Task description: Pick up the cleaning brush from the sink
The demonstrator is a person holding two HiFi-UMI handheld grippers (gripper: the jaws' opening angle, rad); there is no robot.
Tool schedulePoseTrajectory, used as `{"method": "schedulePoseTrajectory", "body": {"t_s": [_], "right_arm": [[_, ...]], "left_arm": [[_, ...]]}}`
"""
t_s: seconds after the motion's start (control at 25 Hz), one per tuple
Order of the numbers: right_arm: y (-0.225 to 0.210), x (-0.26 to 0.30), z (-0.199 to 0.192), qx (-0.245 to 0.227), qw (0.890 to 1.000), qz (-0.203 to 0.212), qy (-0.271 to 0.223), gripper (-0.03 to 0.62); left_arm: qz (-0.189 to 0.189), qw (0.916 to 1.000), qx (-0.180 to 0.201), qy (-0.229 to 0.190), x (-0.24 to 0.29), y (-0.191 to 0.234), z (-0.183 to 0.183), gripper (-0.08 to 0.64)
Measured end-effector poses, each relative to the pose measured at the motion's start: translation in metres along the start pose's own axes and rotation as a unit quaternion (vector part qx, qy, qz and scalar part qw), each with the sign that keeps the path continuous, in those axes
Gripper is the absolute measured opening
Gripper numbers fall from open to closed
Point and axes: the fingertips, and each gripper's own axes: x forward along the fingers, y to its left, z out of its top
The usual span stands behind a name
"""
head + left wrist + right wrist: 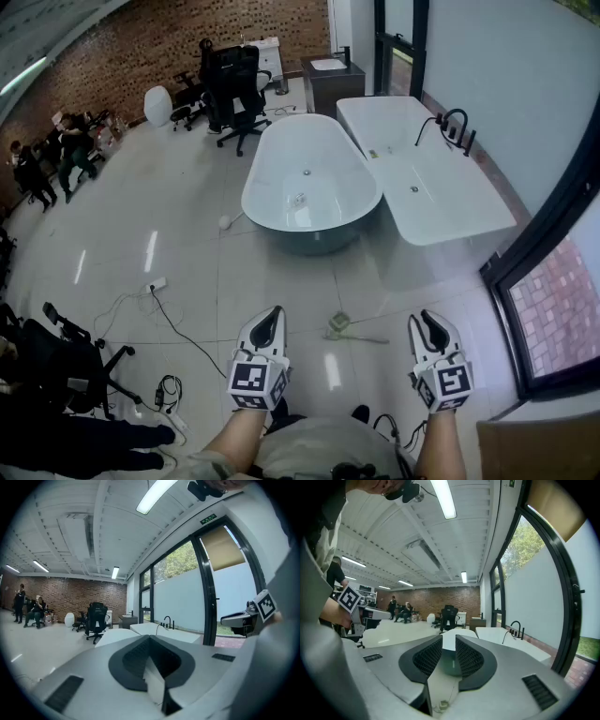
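Note:
A pale green, long-handled brush-like thing [341,324] lies on the floor tiles between my two grippers, just ahead of them. My left gripper [272,315] [149,638] is held level, its jaws shut with nothing in them. My right gripper [424,319] [449,641] has its jaws apart and empty; the oval tub shows through the gap. A white sink [328,64] on a dark cabinet stands far back by the window; what is in it is too small to tell. Each gripper shows at the edge of the other's view.
An oval bathtub [309,183] and a rectangular tub [427,178] with a black tap [455,127] stand ahead. Black office chairs [234,89] are behind them. Cables and a power strip [156,284] lie at the left. People [56,155] are by the brick wall.

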Motion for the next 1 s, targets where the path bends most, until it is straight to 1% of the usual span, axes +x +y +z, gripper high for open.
{"method": "schedulePoseTrajectory", "body": {"t_s": [0.12, 0.24, 0.32, 0.48, 0.6, 0.84, 0.92, 1.0], "right_arm": [[-0.014, 0.014, -0.013, -0.009, 1.000, 0.021, 0.010, 0.083], [-0.014, 0.021, -0.034, -0.007, 0.998, 0.040, 0.039, 0.083], [-0.008, 0.028, -0.045, -0.005, 0.998, 0.046, 0.052, 0.083], [0.009, 0.054, -0.062, -0.011, 0.996, 0.049, 0.073, 0.083], [0.024, 0.078, -0.075, -0.014, 0.994, 0.048, 0.093, 0.083], [0.074, 0.153, -0.102, -0.015, 0.990, 0.051, 0.134, 0.097], [0.082, 0.179, -0.113, -0.019, 0.988, 0.054, 0.146, 0.097], [0.087, 0.202, -0.134, -0.029, 0.987, 0.059, 0.150, 0.097]], "left_arm": [[0.001, 1.0000, -0.002, 0.007, 0.014, -0.017, -0.010, -0.006], [-0.004, 0.9997, -0.003, 0.022, 0.014, -0.030, -0.024, -0.006], [-0.008, 0.9996, 0.001, 0.027, 0.013, -0.029, -0.030, -0.006], [-0.025, 0.9993, 0.010, 0.026, 0.028, -0.012, -0.038, -0.006], [-0.036, 0.9990, 0.009, 0.026, 0.040, 0.011, -0.047, -0.006], [-0.057, 0.9976, 0.003, 0.038, 0.079, 0.094, -0.076, -0.006], [-0.065, 0.9968, 0.002, 0.047, 0.097, 0.112, -0.092, -0.006], [-0.067, 0.9959, 0.002, 0.060, 0.113, 0.124, -0.119, -0.006]]}}
